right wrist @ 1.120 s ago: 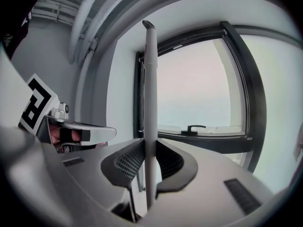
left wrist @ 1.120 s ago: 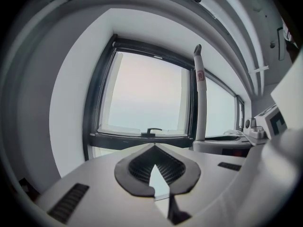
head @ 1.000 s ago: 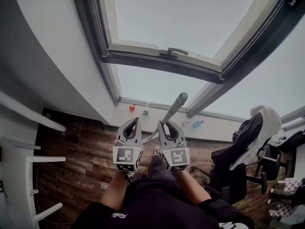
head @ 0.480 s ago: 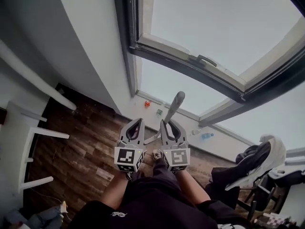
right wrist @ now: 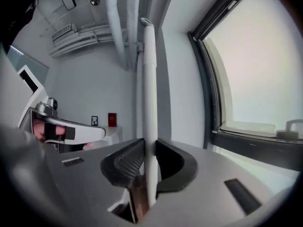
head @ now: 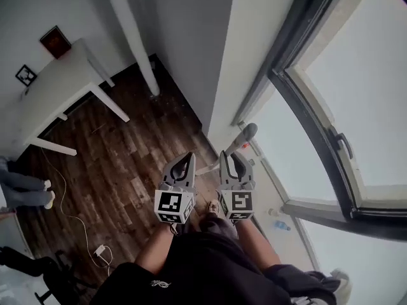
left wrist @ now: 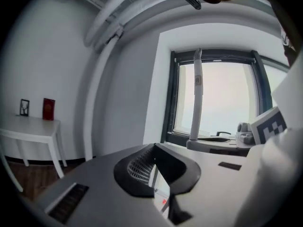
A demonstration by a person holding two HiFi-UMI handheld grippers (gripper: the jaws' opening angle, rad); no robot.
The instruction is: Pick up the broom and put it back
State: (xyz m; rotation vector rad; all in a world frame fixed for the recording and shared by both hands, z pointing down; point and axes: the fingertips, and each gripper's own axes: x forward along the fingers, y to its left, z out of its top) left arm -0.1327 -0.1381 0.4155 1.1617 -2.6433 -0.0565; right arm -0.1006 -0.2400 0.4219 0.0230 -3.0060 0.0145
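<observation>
The right gripper (right wrist: pixel 147 150) has its fingers (right wrist: pixel 127 161) clamped on the pale grey tubular broom handle (right wrist: pixel 149 79), which rises near the dark-framed window (right wrist: pixel 255 70), brush end hidden below the gripper bodies; the left gripper (left wrist: pixel 154 148) has its fingers together, empty.

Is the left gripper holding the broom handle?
No, the left gripper is empty; the broom handle sits clamped in the right gripper.

Your right gripper (right wrist: pixel 147 169) and left gripper (left wrist: pixel 154 164) have smooth, matt grey plastic shells. Their pads (right wrist: pixel 128 162) are dark and finely ribbed. The broom handle (right wrist: pixel 150 103) looks like smooth, pale, satin plastic. Below you, the floor (head: pixel 127 164) is dark, grainy wood planking. The table (head: pixel 63 75) is smooth matt white.
</observation>
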